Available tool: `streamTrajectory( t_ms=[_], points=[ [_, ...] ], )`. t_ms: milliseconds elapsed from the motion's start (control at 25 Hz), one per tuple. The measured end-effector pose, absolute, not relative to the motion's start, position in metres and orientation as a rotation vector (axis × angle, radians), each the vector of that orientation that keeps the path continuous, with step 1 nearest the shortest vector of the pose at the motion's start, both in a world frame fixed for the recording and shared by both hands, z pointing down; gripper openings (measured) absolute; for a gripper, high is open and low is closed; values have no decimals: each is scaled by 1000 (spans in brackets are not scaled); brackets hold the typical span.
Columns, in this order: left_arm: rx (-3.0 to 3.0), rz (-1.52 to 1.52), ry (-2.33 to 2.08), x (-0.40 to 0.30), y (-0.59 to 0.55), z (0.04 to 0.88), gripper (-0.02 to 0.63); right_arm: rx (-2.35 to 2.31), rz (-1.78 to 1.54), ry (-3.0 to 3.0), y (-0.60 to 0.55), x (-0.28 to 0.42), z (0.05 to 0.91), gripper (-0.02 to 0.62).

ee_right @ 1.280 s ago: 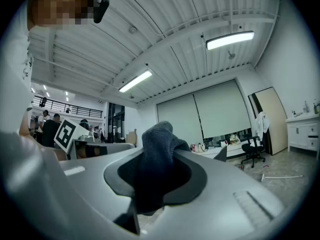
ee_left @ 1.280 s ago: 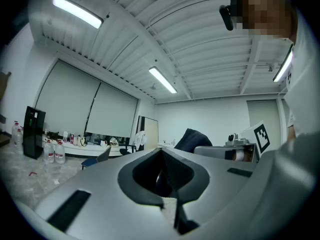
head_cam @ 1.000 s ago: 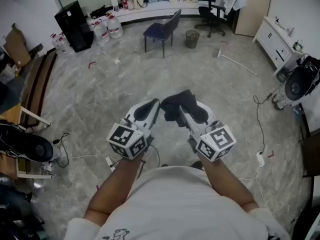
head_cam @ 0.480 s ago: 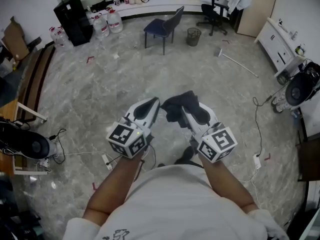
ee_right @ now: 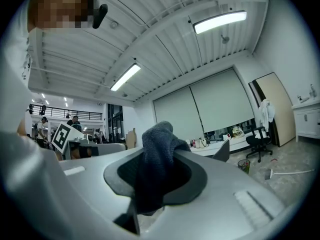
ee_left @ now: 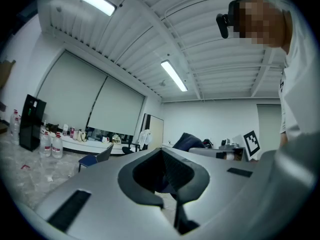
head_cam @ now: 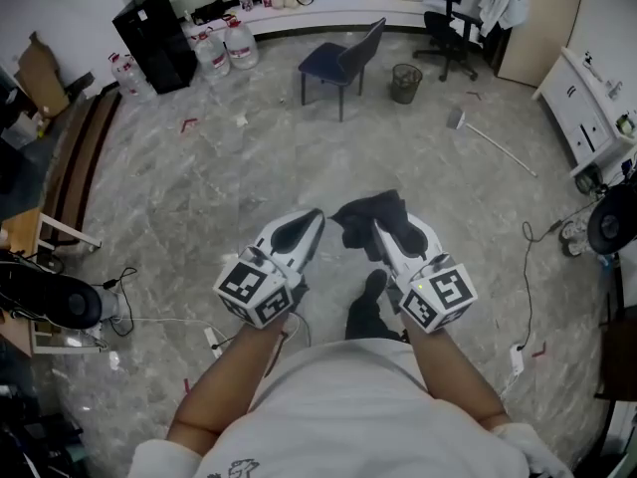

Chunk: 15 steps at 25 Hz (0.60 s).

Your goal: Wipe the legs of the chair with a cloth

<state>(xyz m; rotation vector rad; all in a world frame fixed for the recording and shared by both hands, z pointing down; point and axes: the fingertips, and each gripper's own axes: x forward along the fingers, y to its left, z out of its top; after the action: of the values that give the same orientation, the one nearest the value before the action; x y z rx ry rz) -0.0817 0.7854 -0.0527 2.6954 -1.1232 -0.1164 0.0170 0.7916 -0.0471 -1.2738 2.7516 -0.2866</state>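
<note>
The dark blue chair (head_cam: 343, 63) stands far ahead on the marble floor, well away from both grippers, and it also shows small as the chair (ee_left: 95, 159) in the left gripper view and the chair (ee_right: 220, 151) in the right gripper view. My right gripper (head_cam: 381, 229) is shut on a dark cloth (head_cam: 366, 212), which bunches up above the jaws as the cloth (ee_right: 156, 154). Beside it at waist height my left gripper (head_cam: 302, 229) is held level, shut, with nothing in it. Both point toward the chair.
A black office chair (head_cam: 450, 30) and a mesh bin (head_cam: 404, 83) stand right of the chair. A broom (head_cam: 493, 137) lies on the floor. Water jugs (head_cam: 225, 46) and a black cabinet (head_cam: 154, 40) are at the back left. A fan (head_cam: 50, 302) and cables lie left.
The room has slid toward me in the head view: I have walked forward and the chair is nearer. Both grippers keep their pose, with the cloth still held. A foot now shows below them.
</note>
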Motion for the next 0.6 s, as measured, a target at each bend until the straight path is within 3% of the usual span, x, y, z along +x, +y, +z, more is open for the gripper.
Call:
streamTrajectory(
  t_ms=[280,600],
  points=[
    [2611,-55,-1162,-17,624,-42,6,-1142,-352,2811,615,76,-46,80],
    [2557,-76,-1283,-9,492,-56,6,-1035,-373,2867,479,97,-52,81]
  ],
)
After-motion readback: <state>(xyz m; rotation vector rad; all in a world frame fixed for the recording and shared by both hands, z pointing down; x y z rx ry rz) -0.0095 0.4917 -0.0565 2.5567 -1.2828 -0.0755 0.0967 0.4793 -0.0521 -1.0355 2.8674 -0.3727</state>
